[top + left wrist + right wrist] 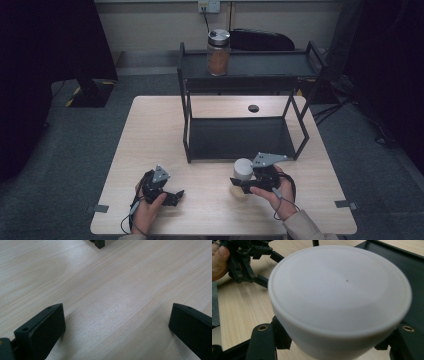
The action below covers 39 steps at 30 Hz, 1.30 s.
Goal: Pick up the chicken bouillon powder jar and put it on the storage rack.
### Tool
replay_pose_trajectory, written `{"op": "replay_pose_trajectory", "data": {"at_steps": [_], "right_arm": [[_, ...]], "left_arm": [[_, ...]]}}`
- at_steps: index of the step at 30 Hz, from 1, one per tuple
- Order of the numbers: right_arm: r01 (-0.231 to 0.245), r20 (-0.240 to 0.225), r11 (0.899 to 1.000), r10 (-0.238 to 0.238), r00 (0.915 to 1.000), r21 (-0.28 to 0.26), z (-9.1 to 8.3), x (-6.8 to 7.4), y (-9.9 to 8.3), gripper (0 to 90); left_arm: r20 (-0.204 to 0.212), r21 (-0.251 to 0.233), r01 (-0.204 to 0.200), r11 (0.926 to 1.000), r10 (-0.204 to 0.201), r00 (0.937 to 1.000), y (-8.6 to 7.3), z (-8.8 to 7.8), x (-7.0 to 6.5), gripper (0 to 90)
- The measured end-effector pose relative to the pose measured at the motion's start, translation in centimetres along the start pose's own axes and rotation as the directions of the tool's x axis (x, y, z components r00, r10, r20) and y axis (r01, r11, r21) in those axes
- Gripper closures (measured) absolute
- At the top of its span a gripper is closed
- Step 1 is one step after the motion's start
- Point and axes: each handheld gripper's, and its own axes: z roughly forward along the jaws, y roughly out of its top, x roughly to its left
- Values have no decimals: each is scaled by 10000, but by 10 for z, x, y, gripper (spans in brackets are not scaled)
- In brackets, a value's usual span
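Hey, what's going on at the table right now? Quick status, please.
Right gripper shut on white-lidded jar. Left gripper open over bare table. Black rack just ahead of the jar, lower shelf free.

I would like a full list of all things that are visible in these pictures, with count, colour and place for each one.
jar with white lid: 1, white lid over a pale body, near edge of the table, in front of the rack, clamped in the right claw.
glass jar: 1, clear with brown contents and a silver lid, on the top shelf of the rack.
rack: 1, black, two shelves, on the far half of the table.
table: 1, light wood, centre.
tape pieces: 2, grey, at the table's near corners.
wall socket: 1, white, on the back wall.
left claw: 1, black, jaws apart over bare table.
right claw: 1, black, shut on the jar.
hands: 2, each holding a claw.
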Motion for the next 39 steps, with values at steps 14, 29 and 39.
{"op": "replay_pose_trajectory", "data": {"at_steps": [14,29,39], "right_arm": [[-329,364,9994,334,9988,-130,-5,-16,33,344],[-490,731,9985,507,9960,-255,-19,-31,68,345],[-608,813,9974,638,9946,-394,-44,-43,95,345]], "left_arm": [[0,4,-2,10000,2,10000,0,0,0,0],[-1,7,-3,10000,3,10000,0,0,0,0],[-1,7,0,10000,0,10000,0,0,0,0]]}}
